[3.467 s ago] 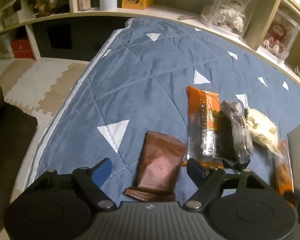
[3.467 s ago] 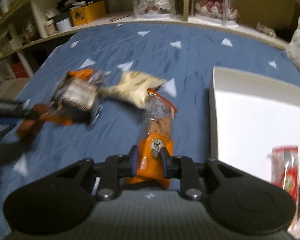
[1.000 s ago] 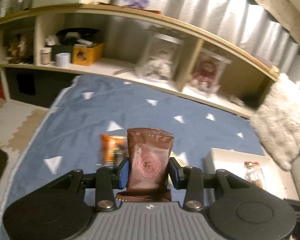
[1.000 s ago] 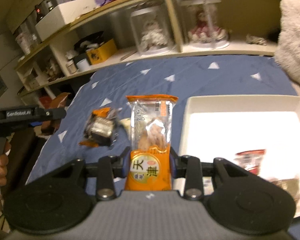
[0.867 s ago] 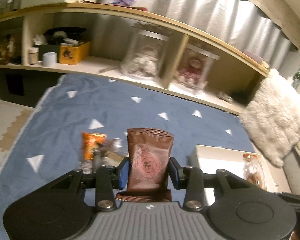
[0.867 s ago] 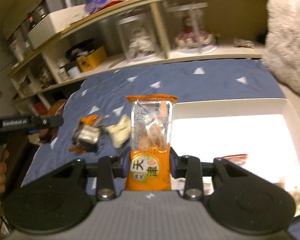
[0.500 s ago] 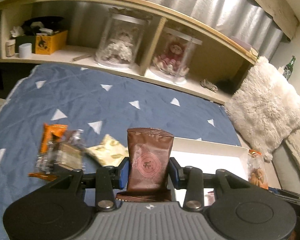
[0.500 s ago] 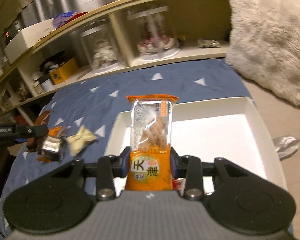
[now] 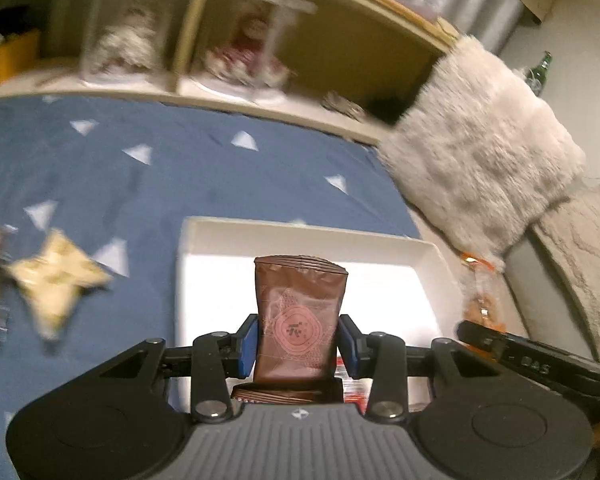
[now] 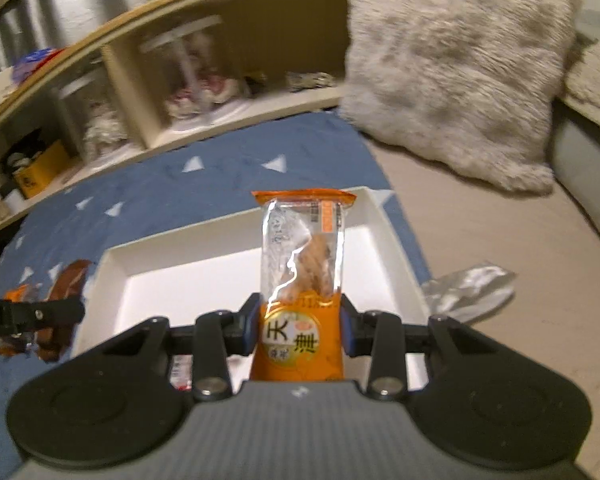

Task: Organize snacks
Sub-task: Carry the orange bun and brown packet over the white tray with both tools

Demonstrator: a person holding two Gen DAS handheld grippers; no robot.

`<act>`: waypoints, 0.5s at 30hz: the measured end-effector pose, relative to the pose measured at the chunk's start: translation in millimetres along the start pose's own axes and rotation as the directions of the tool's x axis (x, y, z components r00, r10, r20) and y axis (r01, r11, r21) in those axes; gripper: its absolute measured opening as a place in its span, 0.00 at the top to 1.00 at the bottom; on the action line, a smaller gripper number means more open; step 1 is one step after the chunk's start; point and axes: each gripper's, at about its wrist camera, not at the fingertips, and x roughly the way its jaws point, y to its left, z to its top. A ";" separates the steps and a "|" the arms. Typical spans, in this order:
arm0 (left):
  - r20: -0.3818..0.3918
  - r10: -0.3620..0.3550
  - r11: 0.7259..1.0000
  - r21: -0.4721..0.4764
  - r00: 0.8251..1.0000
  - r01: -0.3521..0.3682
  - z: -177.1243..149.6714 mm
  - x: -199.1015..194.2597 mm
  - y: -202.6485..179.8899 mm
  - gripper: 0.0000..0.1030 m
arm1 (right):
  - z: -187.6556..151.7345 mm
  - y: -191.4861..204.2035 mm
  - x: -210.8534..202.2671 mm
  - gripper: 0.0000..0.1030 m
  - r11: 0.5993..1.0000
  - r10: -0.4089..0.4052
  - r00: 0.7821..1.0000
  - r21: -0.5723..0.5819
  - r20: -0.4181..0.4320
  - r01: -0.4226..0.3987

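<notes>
Brown foil packet (image 9: pixel 300 316) clamped in left hand-held gripper (image 9: pixel 299 344), orange crinkly packet (image 10: pixel 300 280) in right (image 10: pixel 299 330)

Dim warm light, motion-blurred shelves (image 9: pixel 220 52), fisheye bending at edges, white tray (image 10: pixel 204 248) glaring overexposed.

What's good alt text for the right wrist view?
The right gripper clamps an orange snack packet upright above a white tray on a blue blanket. A fluffy cushion and shelves lie behind.
</notes>
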 end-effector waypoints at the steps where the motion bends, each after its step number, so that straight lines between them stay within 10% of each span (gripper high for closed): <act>1: -0.013 -0.021 1.000 -0.005 1.000 0.020 -1.4 7.5 -6.3 0.58 | 0.2 -2.4 1.9 0.58 1.000 -0.005 1.000 0.001 -0.003 0.005; 15: -0.139 -0.183 0.973 -0.169 0.973 0.159 -23.6 95.5 -50.9 0.58 | 1.6 -21.4 29.4 0.57 0.999 -0.022 0.999 -0.048 -0.043 0.020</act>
